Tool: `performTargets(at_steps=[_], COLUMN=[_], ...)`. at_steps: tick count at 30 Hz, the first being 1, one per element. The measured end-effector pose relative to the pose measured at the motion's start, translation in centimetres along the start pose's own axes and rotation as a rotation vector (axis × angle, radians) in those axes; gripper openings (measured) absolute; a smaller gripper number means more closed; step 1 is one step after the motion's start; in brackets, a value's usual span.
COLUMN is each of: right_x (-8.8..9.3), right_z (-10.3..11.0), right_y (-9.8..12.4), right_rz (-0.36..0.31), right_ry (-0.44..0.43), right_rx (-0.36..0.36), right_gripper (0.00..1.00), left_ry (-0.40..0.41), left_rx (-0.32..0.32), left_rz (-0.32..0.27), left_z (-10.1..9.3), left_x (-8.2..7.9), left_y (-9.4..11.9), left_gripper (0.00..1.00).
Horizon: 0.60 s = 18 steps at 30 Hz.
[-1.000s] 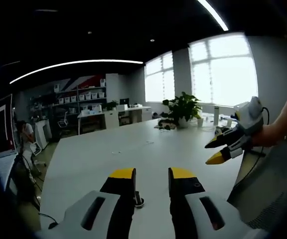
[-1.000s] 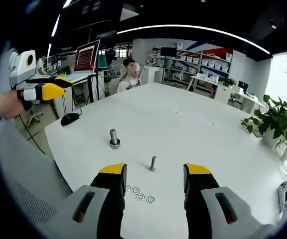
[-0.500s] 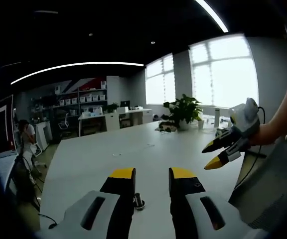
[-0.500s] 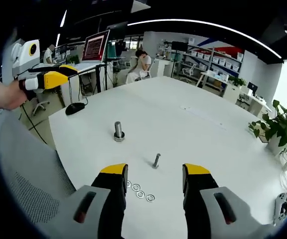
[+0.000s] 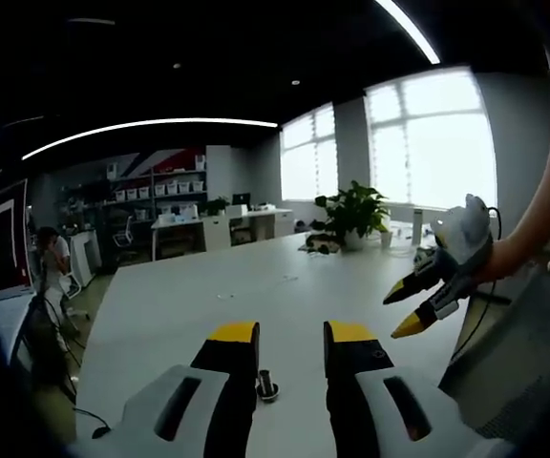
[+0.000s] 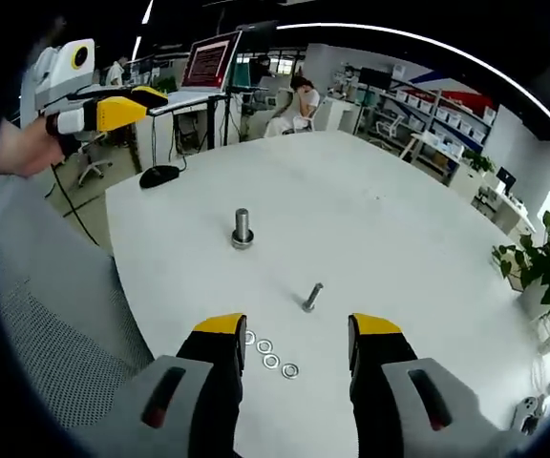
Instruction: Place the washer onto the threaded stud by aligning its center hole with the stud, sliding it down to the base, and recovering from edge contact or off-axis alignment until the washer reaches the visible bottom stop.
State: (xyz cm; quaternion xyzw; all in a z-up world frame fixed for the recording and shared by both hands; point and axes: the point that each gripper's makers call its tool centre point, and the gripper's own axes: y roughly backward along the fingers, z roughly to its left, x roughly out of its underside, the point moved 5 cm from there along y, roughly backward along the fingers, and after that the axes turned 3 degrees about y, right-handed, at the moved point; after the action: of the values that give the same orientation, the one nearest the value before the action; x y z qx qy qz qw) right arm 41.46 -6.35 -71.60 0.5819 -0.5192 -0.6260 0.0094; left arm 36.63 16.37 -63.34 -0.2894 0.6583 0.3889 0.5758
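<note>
On the white table [image 6: 370, 219], a row of washers [image 6: 270, 354] is seen lying flat just beside the right gripper [image 6: 297, 329], whose jaws are spread wide with nothing between them. A threaded stud [image 6: 243, 228] stands upright beyond the washers, and a smaller bolt [image 6: 312, 297] leans between stud and washers. The left gripper [image 5: 293, 333] is held above the table, jaws parted and empty.
</note>
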Motion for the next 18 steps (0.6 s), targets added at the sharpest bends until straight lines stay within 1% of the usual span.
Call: performTargets(at_steps=[3, 6, 12, 18], right_x=[0.3, 0.7, 1.5, 1.8], right_z=[0.3, 0.6, 0.6, 0.5], right_y=[-0.3, -0.6, -1.4, -2.0], right_rz=[0.026, 0.054, 0.090, 0.108], right_ry=[0.022, 0.065, 0.062, 0.048], right_rx=[-0.018, -0.035, -0.056, -0.057], right_gripper=[0.45, 0.44, 0.44, 0.44], left_ry=[0.003, 0.000, -0.001, -0.003], left_rx=[-0.004, -0.002, -0.004, -0.009], left_rz=[0.002, 0.001, -0.004, -0.007], left_z=[0.1, 0.1, 0.1, 0.1], left_x=[0.1, 0.0, -0.1, -0.1], left_y=[0.0, 0.0, 0.0, 0.2], left_gripper=[0.25, 0.25, 0.25, 0.25])
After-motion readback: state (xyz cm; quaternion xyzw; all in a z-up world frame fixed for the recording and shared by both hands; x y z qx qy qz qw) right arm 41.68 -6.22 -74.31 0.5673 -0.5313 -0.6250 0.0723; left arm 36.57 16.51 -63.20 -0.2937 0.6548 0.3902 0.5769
